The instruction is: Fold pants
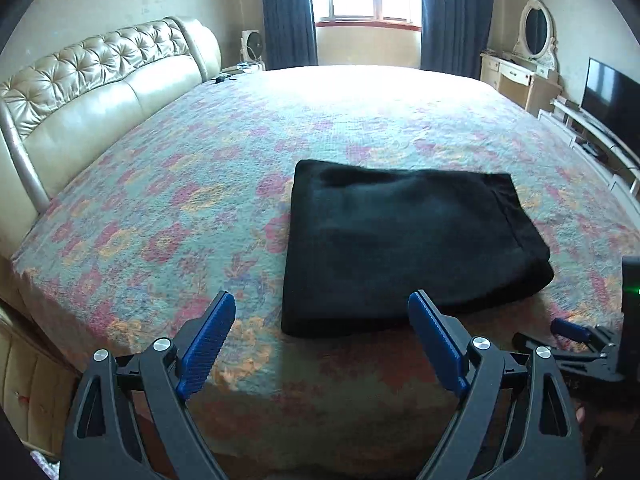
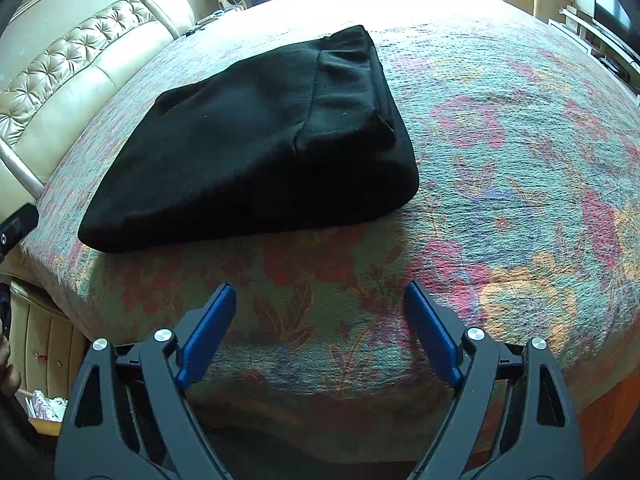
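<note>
Black pants (image 1: pixel 404 240) folded into a thick, squarish bundle, lying flat on the flowered bedspread (image 1: pixel 180 200) near the close edge of the bed, well apart from the padded headboard (image 1: pixel 100 80). Waistband end turned over on top, gathered fabric showing in the right wrist view; layers stacked fairly evenly, edges roughly squared. Judged from that: folding looks finished or nearly so, bundle left to rest on its own.

Left tool (image 1: pixel 322 332) spread wide, nothing between its blue pads (image 1: pixel 208 340), tips just short of the bundle's near edge and not touching it. Right tool (image 2: pixel 320 320) likewise wide apart and empty, hanging over bare bedspread just beside the pants, aimed down at the bed. Probably both pulled clear so the stack is not dragged or disturbed.

No brand, label or readable writing on pants, tools or bedspread; only a small green light on the dark device at the edge of the left view.
</note>
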Demonstrator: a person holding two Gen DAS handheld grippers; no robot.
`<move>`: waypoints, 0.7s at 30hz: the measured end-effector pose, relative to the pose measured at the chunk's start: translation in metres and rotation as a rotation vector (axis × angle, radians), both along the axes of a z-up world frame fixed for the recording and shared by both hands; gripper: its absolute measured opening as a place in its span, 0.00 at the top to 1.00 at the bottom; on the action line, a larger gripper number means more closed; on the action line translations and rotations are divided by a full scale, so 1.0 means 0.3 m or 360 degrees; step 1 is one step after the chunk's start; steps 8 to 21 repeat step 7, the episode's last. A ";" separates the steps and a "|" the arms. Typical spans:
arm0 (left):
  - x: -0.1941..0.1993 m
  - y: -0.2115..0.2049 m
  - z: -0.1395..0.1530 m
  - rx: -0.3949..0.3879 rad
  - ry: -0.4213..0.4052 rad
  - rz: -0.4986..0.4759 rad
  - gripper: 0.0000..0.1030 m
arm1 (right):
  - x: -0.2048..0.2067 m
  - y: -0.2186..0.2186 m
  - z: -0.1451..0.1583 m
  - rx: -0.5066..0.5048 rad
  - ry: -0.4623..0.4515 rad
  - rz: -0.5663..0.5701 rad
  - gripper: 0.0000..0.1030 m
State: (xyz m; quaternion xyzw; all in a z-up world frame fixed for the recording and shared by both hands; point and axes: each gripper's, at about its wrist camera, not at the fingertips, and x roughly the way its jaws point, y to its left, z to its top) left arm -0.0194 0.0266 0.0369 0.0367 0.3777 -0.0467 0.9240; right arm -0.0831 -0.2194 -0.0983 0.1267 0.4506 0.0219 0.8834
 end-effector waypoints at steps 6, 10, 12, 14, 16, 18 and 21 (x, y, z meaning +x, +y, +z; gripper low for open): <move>0.268 0.175 0.007 0.0099 -0.0014 0.0137 0.15 | 0.064 -0.117 0.167 0.0188 -0.0120 -0.0031 0.13; 0.330 0.220 -0.005 0.0132 -0.0019 0.0172 0.15 | 0.104 -0.146 0.205 0.0174 -0.0165 -0.0042 0.08; 0.330 0.220 -0.005 0.0132 -0.0019 0.0172 0.15 | 0.104 -0.146 0.205 0.0174 -0.0165 -0.0042 0.08; 0.330 0.220 -0.005 0.0132 -0.0019 0.0172 0.15 | 0.104 -0.146 0.205 0.0174 -0.0165 -0.0042 0.08; 0.330 0.220 -0.005 0.0132 -0.0019 0.0172 0.15 | 0.104 -0.146 0.205 0.0174 -0.0165 -0.0042 0.08; 0.330 0.220 -0.005 0.0132 -0.0019 0.0172 0.15 | 0.104 -0.146 0.205 0.0174 -0.0165 -0.0042 0.08; 0.330 0.220 -0.005 0.0132 -0.0019 0.0172 0.15 | 0.104 -0.146 0.205 0.0174 -0.0165 -0.0042 0.08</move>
